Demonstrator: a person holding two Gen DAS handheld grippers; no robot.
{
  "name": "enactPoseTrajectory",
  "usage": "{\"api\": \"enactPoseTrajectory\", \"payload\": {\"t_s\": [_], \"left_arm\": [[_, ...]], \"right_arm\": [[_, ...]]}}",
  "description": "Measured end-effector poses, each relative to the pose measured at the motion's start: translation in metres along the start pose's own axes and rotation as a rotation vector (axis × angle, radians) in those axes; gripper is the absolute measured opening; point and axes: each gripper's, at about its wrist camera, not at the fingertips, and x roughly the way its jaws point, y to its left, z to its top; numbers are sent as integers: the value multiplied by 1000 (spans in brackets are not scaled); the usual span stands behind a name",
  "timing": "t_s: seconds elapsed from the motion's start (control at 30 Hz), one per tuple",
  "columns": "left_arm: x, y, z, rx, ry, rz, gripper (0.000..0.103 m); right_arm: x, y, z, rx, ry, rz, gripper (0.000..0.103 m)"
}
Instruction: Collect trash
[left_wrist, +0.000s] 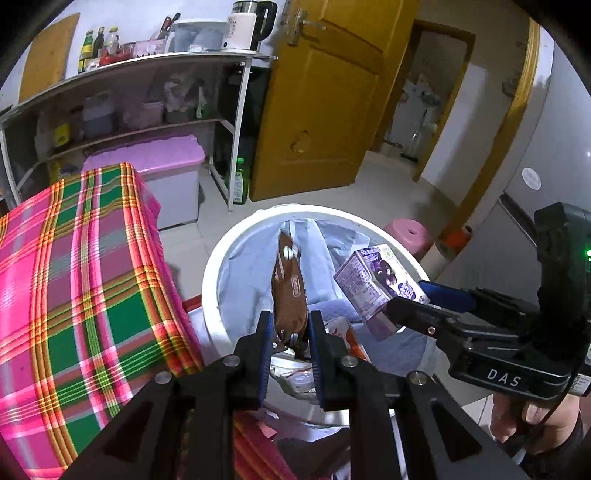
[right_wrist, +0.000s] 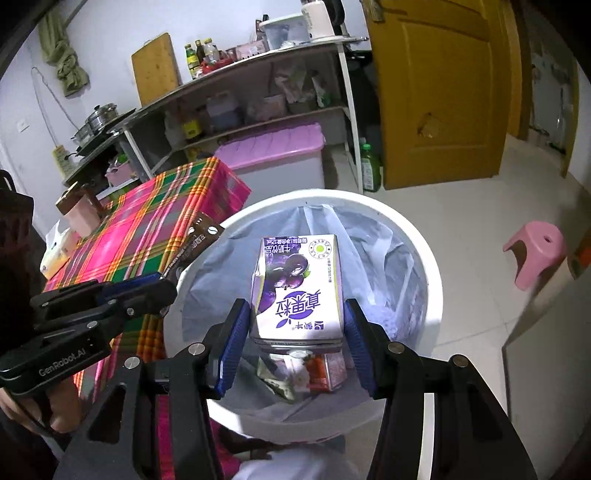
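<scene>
A white trash bin (left_wrist: 221, 254) with a pale blue liner stands on the floor beside the table; it also shows in the right wrist view (right_wrist: 428, 266). My left gripper (left_wrist: 290, 330) is shut on a brown snack wrapper (left_wrist: 290, 291) and holds it over the bin. My right gripper (right_wrist: 295, 332) is shut on a purple and white milk carton (right_wrist: 295, 288) over the bin; the carton also shows in the left wrist view (left_wrist: 373, 284). Other wrappers and a carton (right_wrist: 325, 369) lie in the bin's bottom.
A table with a pink and green plaid cloth (left_wrist: 74, 280) is left of the bin, with a tissue pack (right_wrist: 55, 254) and a cup (right_wrist: 79, 214) on it. A pink stool (right_wrist: 535, 251), a lidded storage box (right_wrist: 280, 158), shelves and a yellow door (right_wrist: 436, 92) stand around.
</scene>
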Motion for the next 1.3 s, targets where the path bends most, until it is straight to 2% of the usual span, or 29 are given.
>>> {"api": "enactPoseTrajectory", "payload": {"t_s": [0.13, 0.37, 0.63, 0.9, 1.3], "left_arm": [[-1, 0, -1, -3, -2, -8, 29], [-14, -1, -5, -9, -25, -10, 29], [-47, -3, -18, -4, -71, 2, 29], [-87, -7, -39, -13, -121, 45, 29], [-127, -14, -69, -12, -170, 88, 29]], "right_arm": [[3, -2, -1, 0, 9, -4, 53], [-7, 4, -4, -12, -14, -2, 53], [-37, 23, -12, -38, -53, -1, 53], [-68, 51, -28, -81, -104, 17, 53], [-95, 75, -54, -111, -129, 40, 53]]}}
